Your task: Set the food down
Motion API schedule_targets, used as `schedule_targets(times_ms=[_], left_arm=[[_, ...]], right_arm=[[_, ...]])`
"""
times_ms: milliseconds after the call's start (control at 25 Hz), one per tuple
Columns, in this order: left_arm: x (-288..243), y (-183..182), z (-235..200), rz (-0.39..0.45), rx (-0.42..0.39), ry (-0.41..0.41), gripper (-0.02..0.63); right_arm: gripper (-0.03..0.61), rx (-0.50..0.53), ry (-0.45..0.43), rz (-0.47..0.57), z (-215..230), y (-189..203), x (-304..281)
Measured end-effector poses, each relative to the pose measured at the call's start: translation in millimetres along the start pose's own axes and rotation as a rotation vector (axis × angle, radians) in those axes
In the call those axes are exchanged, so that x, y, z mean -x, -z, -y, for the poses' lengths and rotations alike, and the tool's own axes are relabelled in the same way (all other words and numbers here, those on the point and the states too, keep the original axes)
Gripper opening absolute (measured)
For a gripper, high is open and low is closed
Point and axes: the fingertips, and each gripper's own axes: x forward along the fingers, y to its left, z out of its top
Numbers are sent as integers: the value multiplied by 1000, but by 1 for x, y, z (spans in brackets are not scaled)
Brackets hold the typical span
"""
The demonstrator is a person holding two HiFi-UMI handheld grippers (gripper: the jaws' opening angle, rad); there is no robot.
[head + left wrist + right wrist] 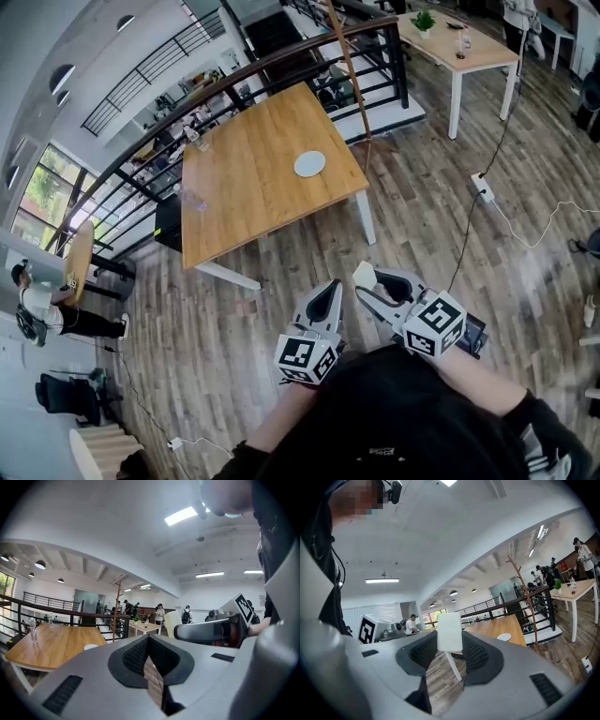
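Open loft office with a plank floor [422, 216], railings along the edge and people at desks far behind. Wooden table [244, 187] stands ahead of the person, with one white plate [309, 164] on it, bare as far as I can see. A couple of clear bottles or glasses sit at the table's far corner, too small to tell which.

Right gripper [368, 281] is held level close to the body. Its jaws are clamped on the food [364, 275], a pale cream flat block sticking up past the tips. The right gripper view shows the block pinched between the two dark pads.

Left gripper [329, 292] is just beside the right one and tipped slightly down. Its jaws are together with nothing between them, only floor showing through the slit.

Progress: early, I'd say. The food is not yet set down; it hangs over the floor, well apart from the table. What's left looks like getting to the table, lowering the block, probably onto the plate, then letting go.
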Motion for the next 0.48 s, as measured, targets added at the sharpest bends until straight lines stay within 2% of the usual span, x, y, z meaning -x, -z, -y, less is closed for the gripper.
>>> schedule_targets(times_ms=[240,480], left_arm=[[5,7,0,-13,19,-11,4],[25,6,-4,-23,26,-59,5]], right_arm=[[172,-6,-30,-30,-8,6,-6],[172,18,-43,-64,-22,12,-11]])
